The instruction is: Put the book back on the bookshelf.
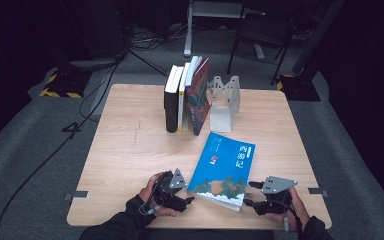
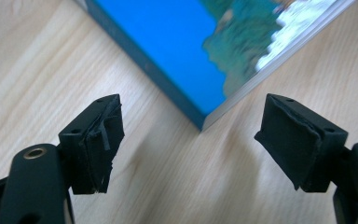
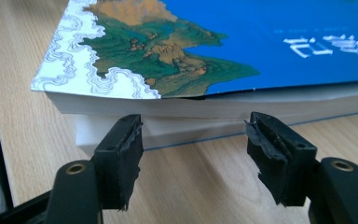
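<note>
A thick blue paperback (image 1: 222,168) with a landscape picture on its cover lies flat on the wooden table (image 1: 130,145), near the front edge. My left gripper (image 1: 189,199) is open just left of the book's near left corner (image 2: 204,122), a small gap away. My right gripper (image 1: 248,194) is open at the book's near right side; its jaws stand just in front of the page edge (image 3: 191,116), one on each side, with nothing between them.
At the back of the table several books (image 1: 186,97) stand upright, leaning beside a grey metal bookend (image 1: 224,102). A chair (image 1: 260,35) and cables (image 1: 100,90) lie on the floor beyond the table.
</note>
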Tool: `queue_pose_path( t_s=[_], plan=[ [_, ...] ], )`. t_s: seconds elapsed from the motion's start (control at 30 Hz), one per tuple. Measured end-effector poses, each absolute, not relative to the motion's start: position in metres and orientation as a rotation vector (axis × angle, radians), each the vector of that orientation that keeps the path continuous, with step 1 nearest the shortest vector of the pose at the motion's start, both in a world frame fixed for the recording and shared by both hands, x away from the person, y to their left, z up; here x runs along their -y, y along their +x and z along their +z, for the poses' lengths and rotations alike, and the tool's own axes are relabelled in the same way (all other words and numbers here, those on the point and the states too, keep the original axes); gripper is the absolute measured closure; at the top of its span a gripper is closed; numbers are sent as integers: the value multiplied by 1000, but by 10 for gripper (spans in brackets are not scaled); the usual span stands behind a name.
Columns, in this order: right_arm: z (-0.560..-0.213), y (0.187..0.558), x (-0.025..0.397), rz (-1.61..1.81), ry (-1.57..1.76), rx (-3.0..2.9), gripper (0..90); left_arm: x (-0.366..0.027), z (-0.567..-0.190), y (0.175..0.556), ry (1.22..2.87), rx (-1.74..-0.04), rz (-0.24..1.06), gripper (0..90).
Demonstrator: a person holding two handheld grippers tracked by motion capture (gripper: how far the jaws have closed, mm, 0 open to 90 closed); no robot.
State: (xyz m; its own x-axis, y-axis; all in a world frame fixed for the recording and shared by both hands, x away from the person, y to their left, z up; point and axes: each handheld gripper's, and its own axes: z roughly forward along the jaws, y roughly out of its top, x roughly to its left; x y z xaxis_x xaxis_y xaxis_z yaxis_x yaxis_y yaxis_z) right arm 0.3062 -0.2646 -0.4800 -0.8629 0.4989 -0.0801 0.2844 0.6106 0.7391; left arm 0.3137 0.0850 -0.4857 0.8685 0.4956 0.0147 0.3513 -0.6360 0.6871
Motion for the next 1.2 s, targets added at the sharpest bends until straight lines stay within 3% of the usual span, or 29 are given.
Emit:
queue_pose_path(
  t_s=[0.43,0.9,1.03,1.1,1.2],
  plan=[
    [-462,312,258,1196,655,-2477,343,-18,-470,297,2305,-384,217,228],
    [-446,326,243,1243,637,-2419,337,20,-476,305,2245,-505,315,240],
    [-442,331,238,1244,625,-2415,334,21,-476,311,2219,-558,388,377],
    [-441,331,238,1249,610,-2415,334,16,-475,314,2212,-546,402,534],
    [-441,332,241,1275,620,-2421,334,12,-474,317,2209,-517,381,554]
  ],
)
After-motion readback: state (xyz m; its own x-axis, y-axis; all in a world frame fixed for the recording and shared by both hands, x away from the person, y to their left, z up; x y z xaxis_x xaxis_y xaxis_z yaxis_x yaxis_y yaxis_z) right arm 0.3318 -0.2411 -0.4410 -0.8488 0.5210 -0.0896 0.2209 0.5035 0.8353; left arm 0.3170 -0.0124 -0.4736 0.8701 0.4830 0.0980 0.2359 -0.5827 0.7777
